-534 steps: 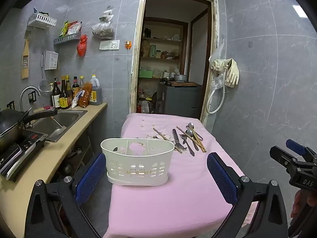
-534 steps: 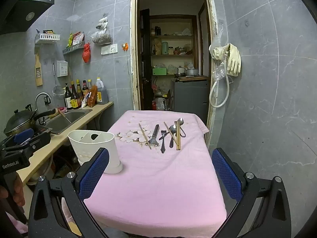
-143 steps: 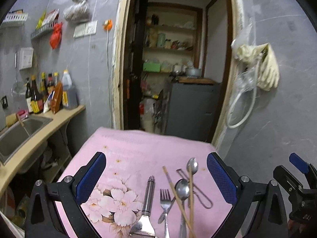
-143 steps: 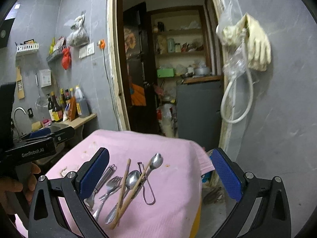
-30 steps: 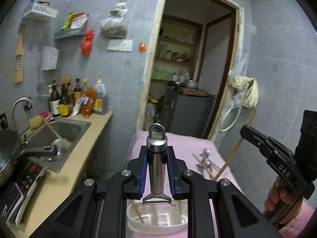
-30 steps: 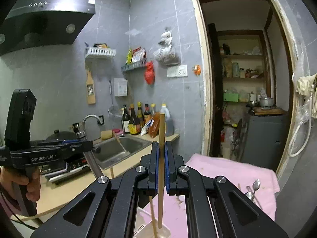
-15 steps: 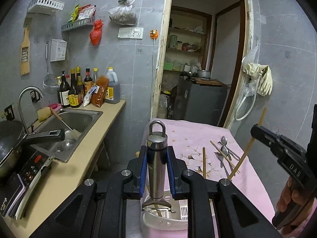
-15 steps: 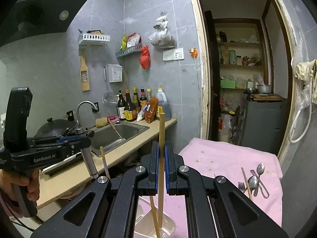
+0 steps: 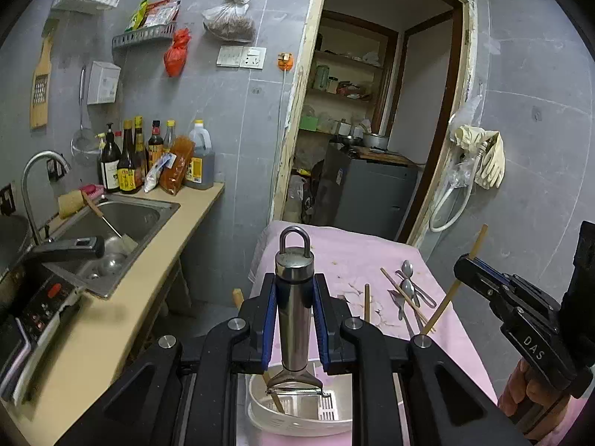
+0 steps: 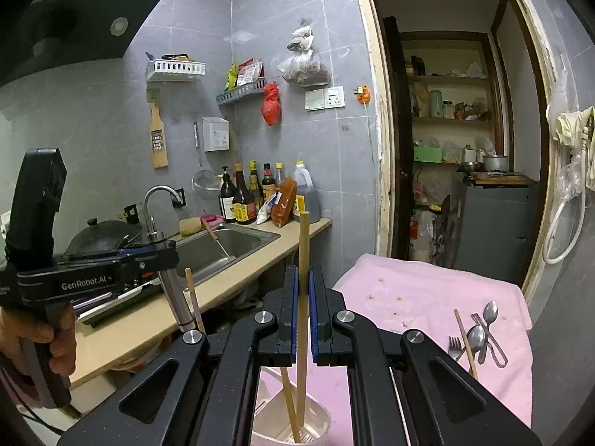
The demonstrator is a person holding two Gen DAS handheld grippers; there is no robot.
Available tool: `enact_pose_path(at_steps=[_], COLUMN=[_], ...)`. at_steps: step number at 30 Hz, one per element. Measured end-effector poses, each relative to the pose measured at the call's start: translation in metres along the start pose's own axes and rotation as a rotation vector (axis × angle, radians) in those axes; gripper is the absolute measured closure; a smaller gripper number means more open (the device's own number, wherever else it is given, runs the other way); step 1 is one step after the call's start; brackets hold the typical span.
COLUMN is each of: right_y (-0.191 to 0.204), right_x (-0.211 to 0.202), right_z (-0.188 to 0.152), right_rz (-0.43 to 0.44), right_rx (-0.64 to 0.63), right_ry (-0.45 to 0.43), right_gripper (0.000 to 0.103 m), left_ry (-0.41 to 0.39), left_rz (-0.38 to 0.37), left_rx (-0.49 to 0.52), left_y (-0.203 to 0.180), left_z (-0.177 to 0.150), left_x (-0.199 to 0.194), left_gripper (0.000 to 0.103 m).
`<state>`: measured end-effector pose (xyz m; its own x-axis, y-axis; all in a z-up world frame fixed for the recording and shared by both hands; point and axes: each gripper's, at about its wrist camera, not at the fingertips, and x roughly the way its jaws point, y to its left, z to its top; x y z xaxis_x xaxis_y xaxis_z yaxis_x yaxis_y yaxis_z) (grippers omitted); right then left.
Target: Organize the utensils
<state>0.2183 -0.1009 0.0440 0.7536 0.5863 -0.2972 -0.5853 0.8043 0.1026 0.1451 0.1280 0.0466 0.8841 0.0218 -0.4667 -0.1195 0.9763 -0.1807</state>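
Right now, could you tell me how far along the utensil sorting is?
One chopstick already stands in the white caddy. In hand: the left gripper clamps the peeler above the caddy, and the right gripper holds a second chopstick dipping into it. Still left on the pink cloth: two spoons, a fork, a chopstick and another metal tool.

Left tool (image 9: 294,319) gripping peeler (image 9: 293,316), above basket (image 9: 297,414)

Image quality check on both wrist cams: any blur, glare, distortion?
Left wrist: sharp, peeler in focus, strong fisheye bending the door frame, black vignette corners. Right wrist: equally sharp on the chopstick, dim even light, no glare, same barrel distortion.
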Motion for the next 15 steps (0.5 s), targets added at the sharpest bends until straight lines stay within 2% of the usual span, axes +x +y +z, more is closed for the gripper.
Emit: enact_pose_path(at_steps=[7,15], right_y=[0.0,0.001], right_x=[0.003,0.009], right_z=[-0.001,-0.011], right_rz=[-0.006,-0.014], right_rx=[0.01,0.001], right_ry=[-0.011,0.015], right_gripper=[0.098,0.098], left_ry=[-0.007,0.013], left_rz=[0.053,0.073], left_rx=[0.044,0.052], left_y=[-0.006,-0.01], left_z=[-0.012,-0.024], left_x=[0.009,0.018], left_gripper=[0.085,0.085])
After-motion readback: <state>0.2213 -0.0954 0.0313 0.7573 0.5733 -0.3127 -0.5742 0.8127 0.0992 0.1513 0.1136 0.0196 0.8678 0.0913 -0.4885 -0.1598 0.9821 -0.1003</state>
